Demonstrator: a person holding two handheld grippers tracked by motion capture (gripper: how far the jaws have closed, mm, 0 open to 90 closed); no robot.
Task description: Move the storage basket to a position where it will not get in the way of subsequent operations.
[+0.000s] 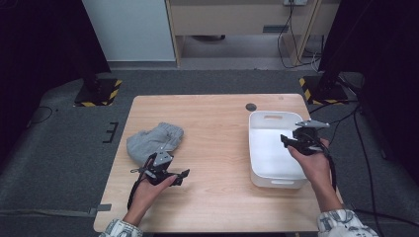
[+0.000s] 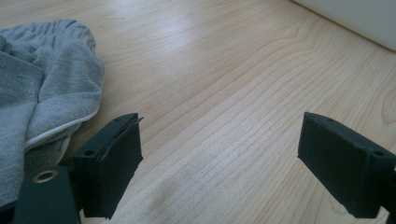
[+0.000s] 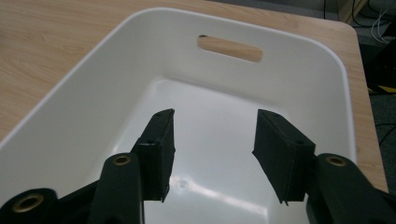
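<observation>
A crumpled grey knitted cloth lies on the left of the light wooden table. Just beside its near edge, the left hand-held gripper rests low over the wood, jaws spread wide with nothing between them. To the right stands a white rectangular plastic tub. The right hand-held gripper hangs above its inside, jaws parted and gripping nothing.

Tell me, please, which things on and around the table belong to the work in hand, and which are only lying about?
Belong to the work:
- grey garment, bunched on the table beside the left gripper
- white bin, empty, under the right gripper

Only lying about:
- dark round disc on the table behind the bin
- black-and-yellow striped stand bases on the floor
</observation>
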